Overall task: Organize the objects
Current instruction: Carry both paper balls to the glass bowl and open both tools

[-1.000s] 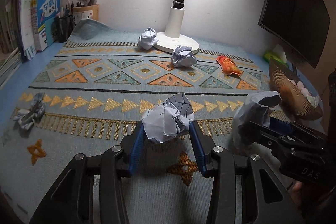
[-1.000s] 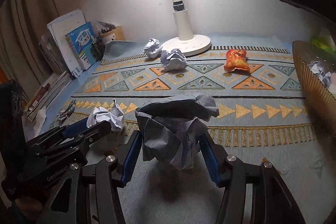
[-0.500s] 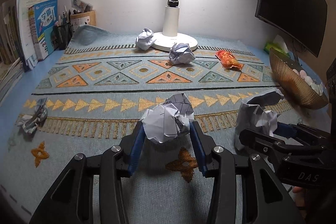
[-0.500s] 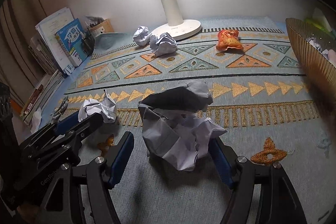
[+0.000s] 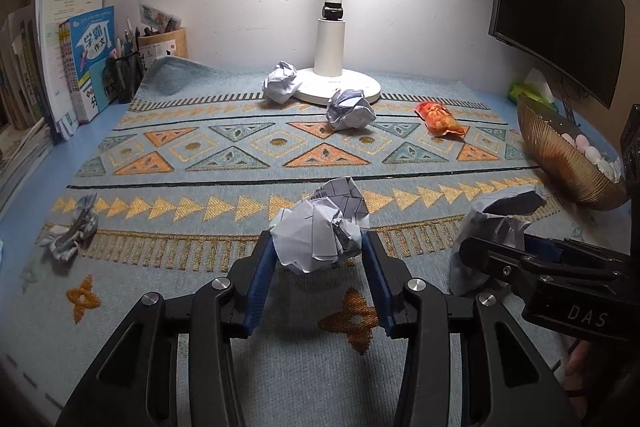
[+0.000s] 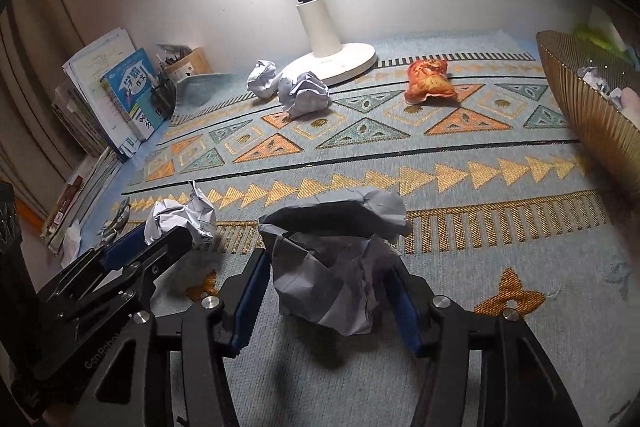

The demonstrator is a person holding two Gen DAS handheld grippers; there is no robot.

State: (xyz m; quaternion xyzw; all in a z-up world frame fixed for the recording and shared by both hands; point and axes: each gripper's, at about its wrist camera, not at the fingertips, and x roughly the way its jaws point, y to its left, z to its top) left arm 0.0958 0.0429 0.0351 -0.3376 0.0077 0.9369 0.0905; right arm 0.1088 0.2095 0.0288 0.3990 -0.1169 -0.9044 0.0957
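Observation:
A crumpled white paper ball [image 5: 320, 231] with printed lines sits between the blue pads of my left gripper [image 5: 318, 251], which is shut on it just above the patterned rug [image 5: 240, 155]. To its right, my right gripper [image 5: 500, 247] has a larger grey crumpled paper [image 5: 496, 215]. In the right wrist view that paper [image 6: 328, 267] fills the gap of the right gripper [image 6: 328, 283]; the jaws are closing and both pads touch it. The left gripper [image 6: 168, 239] and its ball [image 6: 180, 219] show at the left there.
Two more paper balls [image 5: 282, 82] [image 5: 350, 110] lie by the white lamp base [image 5: 340, 91]. An orange snack packet [image 5: 440, 119] lies further right. A ribbed gold bowl [image 5: 560, 155] holding scraps stands at the right edge. A small crumpled wrapper [image 5: 72, 231] lies left; books [image 5: 72, 67] line the wall.
The right jaws spread wide around the grey paper half a second ago and have come back in against it. The left gripper has kept its hold and stayed in place.

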